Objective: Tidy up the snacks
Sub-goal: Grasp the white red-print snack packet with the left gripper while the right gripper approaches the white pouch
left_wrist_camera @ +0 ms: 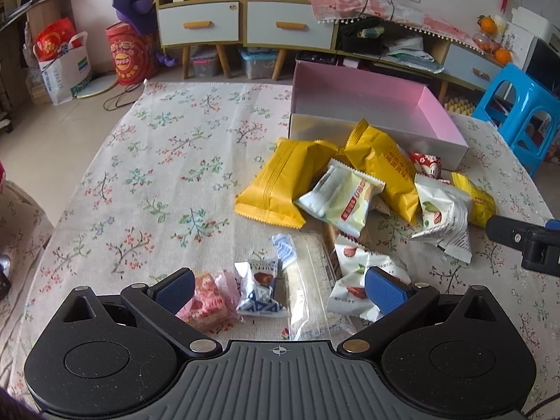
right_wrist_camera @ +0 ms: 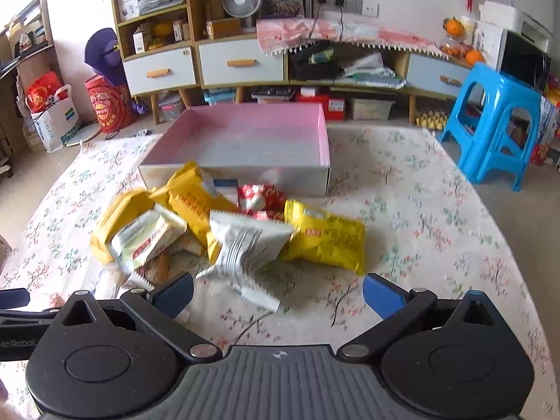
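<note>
The left gripper hangs low over the table with its blue-padded fingers spread wide, holding nothing. Between them on the floral tablecloth lie a pink crumbly snack, a blue-and-white candy packet and a clear-wrapped bar; a white packet with red fruit sits against the right-hand finger. The right gripper is likewise spread and empty, poised just short of a white ridged packet, which looks blurred in that view.

Beyond both grippers the snack pile rests on the cloth: a large yellow packet, a pale green-and-white packet leaning on it, a second yellow packet, a small red-and-white packet and a yellow packet with a red label.

Just behind the pile stands an open pink-lined box, white outside, with no snack visible inside it.

Farther off, past the table edge, a blue plastic stool stands at the right. Along the back wall runs a wooden cabinet with white drawers, a small fan on top, and a red drum on the tiled floor to the left.
</note>
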Motion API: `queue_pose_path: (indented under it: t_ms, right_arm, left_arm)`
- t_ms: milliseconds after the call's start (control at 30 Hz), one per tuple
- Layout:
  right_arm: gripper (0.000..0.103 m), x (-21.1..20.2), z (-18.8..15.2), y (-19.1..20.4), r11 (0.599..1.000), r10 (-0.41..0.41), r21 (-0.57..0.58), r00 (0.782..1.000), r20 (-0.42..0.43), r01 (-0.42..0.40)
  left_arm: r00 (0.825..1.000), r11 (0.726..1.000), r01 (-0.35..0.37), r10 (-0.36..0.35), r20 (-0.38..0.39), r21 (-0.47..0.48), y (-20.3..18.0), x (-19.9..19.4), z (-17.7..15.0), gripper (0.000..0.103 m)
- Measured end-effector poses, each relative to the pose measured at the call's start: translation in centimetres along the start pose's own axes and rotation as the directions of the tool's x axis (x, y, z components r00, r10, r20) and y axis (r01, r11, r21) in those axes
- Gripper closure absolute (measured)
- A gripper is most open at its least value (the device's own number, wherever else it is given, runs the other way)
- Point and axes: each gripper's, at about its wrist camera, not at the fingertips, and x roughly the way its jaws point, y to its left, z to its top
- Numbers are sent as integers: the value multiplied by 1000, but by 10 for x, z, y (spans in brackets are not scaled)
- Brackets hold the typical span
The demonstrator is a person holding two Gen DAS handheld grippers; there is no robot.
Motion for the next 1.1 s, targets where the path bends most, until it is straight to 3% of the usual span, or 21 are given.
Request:
queue_pose_path:
  t_ms: [167, 367, 533, 733, 867, 1100]
  right_arm:
    - [9, 2, 15, -13, 999, 35, 15, 999, 39, -36]
    - [10, 10, 31, -32, 979, 157, 126, 987, 22, -159]
    - [17, 16, 40, -30, 976, 182, 113, 983, 31, -184]
    - [24, 28, 38, -30, 951, 271, 159, 962, -15, -266]
    - [24, 37, 34, -24, 954, 269, 150, 962, -56, -258]
    - [26, 57, 30, -24, 949, 271, 201, 956, -116, -245]
  left_arm:
    - [999, 996, 26, -30, 41, 84, -5, -3, 17, 0]
    - [995, 977, 80, -92, 49, 200, -15, 9, 35, 0]
    - [976, 937, 191, -213, 44, 292, -25, 21, 41, 0]
    - [959, 901, 236, -277, 63, 365, -31, 40, 43, 2]
    - [950, 884, 268, -309, 49, 382, -31, 52, 47, 8]
    - [938, 874, 325, -348, -2, 361, -29, 77, 55, 30]
